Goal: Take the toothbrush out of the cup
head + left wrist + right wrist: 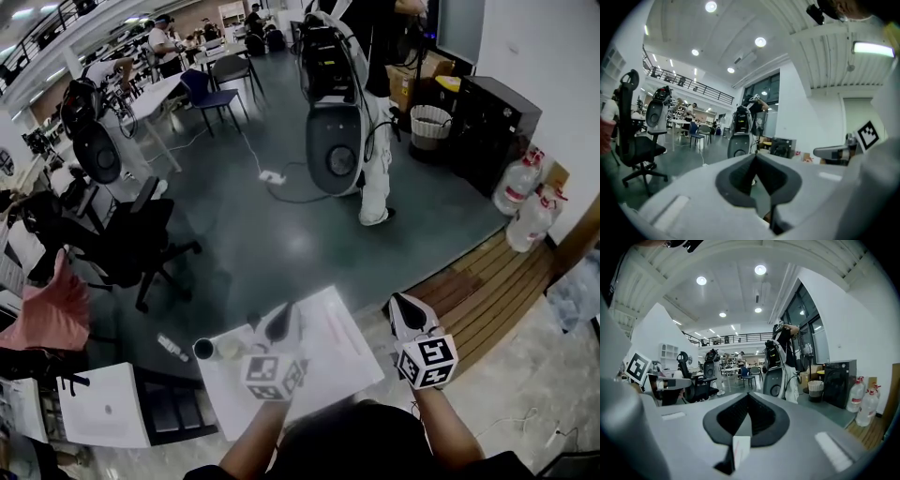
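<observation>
In the head view a small white table (328,349) stands right below me. At its left edge lies a small dark-mouthed cup (203,350) with something pale and clear beside it; I cannot make out a toothbrush. My left gripper (279,319) hangs over the table's middle, to the right of the cup, shut and empty. My right gripper (401,302) is off the table's right edge, also shut and empty. Both gripper views look level into the room over closed jaws: the left gripper (756,157) and the right gripper (747,397). Neither view shows the cup.
A black office chair (141,239) stands to the left and a grey robot (333,141) with a person in white straight ahead. At the right are a black cabinet (492,122), a waste basket (430,125), two water bottles (525,202) and wooden decking (487,281). A low shelf (122,403) adjoins the table's left.
</observation>
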Tool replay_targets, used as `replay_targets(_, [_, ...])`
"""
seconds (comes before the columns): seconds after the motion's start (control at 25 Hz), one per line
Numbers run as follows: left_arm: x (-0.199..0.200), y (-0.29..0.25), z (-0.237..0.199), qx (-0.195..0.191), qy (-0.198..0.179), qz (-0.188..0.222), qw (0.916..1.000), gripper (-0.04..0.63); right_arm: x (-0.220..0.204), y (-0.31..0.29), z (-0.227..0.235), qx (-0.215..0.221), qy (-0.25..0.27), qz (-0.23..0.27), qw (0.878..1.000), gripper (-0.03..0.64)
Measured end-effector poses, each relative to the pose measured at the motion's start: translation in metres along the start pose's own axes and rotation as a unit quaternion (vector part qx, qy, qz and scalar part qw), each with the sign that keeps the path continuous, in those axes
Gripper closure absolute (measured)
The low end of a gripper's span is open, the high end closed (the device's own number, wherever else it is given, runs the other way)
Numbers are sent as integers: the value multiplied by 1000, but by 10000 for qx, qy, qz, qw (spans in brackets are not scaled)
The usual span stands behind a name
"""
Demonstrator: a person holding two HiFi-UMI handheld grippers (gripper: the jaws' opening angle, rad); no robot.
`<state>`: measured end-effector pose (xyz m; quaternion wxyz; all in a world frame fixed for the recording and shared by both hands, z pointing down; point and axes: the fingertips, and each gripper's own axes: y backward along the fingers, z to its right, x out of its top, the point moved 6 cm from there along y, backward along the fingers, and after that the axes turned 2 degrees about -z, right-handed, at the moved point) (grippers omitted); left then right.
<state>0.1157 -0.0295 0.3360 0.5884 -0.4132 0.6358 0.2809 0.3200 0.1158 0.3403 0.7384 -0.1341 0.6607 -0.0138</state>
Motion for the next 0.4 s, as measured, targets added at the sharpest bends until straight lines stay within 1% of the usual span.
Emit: replay_targets(0.4, [-5,-34,20,230,6,48,9997,592,1,-16,45,215,64,26,9997,615])
